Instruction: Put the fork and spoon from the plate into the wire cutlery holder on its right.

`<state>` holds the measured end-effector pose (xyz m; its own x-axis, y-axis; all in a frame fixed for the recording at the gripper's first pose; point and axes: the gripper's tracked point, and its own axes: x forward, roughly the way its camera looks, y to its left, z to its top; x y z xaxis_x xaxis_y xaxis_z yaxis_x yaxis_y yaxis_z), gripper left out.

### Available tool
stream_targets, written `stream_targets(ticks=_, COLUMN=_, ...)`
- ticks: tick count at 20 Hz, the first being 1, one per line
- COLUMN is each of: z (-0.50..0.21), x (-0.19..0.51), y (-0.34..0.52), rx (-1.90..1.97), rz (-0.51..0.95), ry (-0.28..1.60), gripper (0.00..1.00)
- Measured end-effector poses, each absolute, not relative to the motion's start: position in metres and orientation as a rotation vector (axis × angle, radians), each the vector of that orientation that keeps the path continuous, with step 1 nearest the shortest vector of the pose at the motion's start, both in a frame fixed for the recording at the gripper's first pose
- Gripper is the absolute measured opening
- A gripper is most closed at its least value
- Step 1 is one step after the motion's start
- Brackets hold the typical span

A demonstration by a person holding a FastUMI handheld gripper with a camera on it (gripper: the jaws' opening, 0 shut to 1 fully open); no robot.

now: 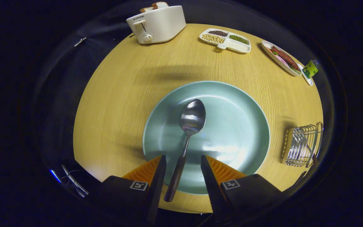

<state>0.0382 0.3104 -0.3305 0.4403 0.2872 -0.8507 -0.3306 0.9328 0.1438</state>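
Straddling the spoon (186, 138) handle at the plate (238, 126) rim, the gripper (183, 165) holds its jaws apart, with bare table (121, 94) before the holder (301, 145) at right.

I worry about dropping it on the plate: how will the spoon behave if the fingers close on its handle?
The spoon looks like polished metal with a dark handle, so probably stiff, not floppy. The handle lies between the open gripper fingers, which do not press on it. It looks narrow and rounded, so it may twist. The bowl end over the plate could dip if gripped far back.
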Motion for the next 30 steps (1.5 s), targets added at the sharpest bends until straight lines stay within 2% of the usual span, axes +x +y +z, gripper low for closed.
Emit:
stream_targets(ticks=3, z=-0.336, x=0.042, y=0.303, rx=-0.072, rz=0.350, ry=1.052, gripper=0.44)
stream_targets(ticks=4, z=-0.336, x=0.040, y=0.296, rx=-0.096, rz=0.345, ry=1.060, gripper=0.25)
stream_targets(ticks=5, z=-0.338, x=0.039, y=0.296, rx=-0.110, rz=0.353, ry=1.073, gripper=0.14)
stream_targets(ticks=6, z=-0.339, x=0.035, y=0.295, rx=-0.118, rz=0.370, ry=1.088, gripper=0.11)
stream_targets(ticks=9, z=-0.336, x=0.029, y=0.302, rx=-0.083, rz=0.476, ry=1.082, gripper=0.08)
stream_targets(ticks=14, z=-0.299, x=0.030, y=0.291, rx=0.004, rz=0.550, ry=1.027, gripper=0.09)
stream_targets(ticks=20, z=-0.209, x=0.038, y=0.192, rx=-0.053, rz=0.580, ry=0.954, gripper=0.08)
stream_targets(ticks=25, z=-0.175, x=0.035, y=0.084, rx=-0.164, rz=0.529, ry=1.069, gripper=0.08)
stream_targets(ticks=30, z=-0.180, x=0.034, y=0.034, rx=-0.280, rz=0.513, ry=1.238, gripper=0.08)
